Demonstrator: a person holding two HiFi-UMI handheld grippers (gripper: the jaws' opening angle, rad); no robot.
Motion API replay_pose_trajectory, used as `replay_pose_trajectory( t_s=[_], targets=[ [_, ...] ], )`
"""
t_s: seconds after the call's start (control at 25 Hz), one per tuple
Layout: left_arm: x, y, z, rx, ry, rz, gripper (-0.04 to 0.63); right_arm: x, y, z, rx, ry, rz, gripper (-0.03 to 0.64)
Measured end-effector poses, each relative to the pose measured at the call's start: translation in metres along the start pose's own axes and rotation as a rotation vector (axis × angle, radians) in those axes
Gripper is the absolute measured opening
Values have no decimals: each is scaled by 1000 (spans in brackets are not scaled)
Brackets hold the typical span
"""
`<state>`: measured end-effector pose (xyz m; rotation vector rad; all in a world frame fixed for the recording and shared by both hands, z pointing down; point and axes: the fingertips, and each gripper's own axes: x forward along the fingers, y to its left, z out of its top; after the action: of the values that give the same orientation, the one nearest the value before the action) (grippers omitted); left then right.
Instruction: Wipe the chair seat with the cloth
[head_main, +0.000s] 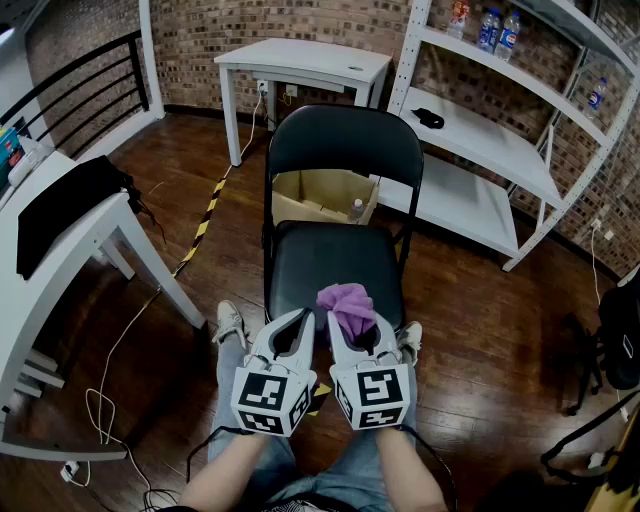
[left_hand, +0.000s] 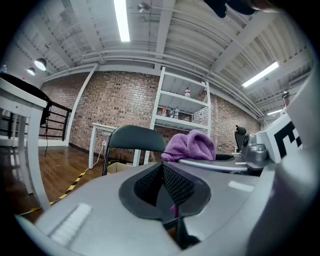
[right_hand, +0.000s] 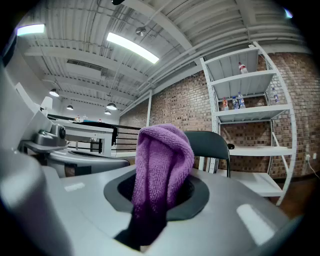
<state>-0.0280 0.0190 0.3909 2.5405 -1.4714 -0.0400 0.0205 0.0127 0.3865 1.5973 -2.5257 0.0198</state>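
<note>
A black folding chair (head_main: 340, 150) stands in front of me, its padded seat (head_main: 320, 260) bare. My right gripper (head_main: 355, 322) is shut on a purple cloth (head_main: 347, 304) that bunches up above its jaws, over the seat's front edge. In the right gripper view the purple cloth (right_hand: 161, 165) fills the space between the jaws. My left gripper (head_main: 297, 322) hangs just left of it, shut with nothing held; its black pads (left_hand: 167, 184) meet. From the left gripper view the purple cloth (left_hand: 192, 146) and the chair back (left_hand: 136, 137) show ahead.
A cardboard box (head_main: 322, 197) sits on the floor behind the chair. A white table (head_main: 300, 65) stands at the back, white shelving (head_main: 480, 140) at the right, another white table (head_main: 60, 250) with a black cloth at the left. Cables and striped tape (head_main: 205, 220) cross the wood floor.
</note>
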Motion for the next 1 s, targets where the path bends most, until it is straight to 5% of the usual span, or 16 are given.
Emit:
replay_pose_trajectory(
  t_s=[1.0],
  targets=[
    [96, 76, 1, 1, 30, 51, 6, 123, -30, -13, -50, 57, 67, 91]
  ],
)
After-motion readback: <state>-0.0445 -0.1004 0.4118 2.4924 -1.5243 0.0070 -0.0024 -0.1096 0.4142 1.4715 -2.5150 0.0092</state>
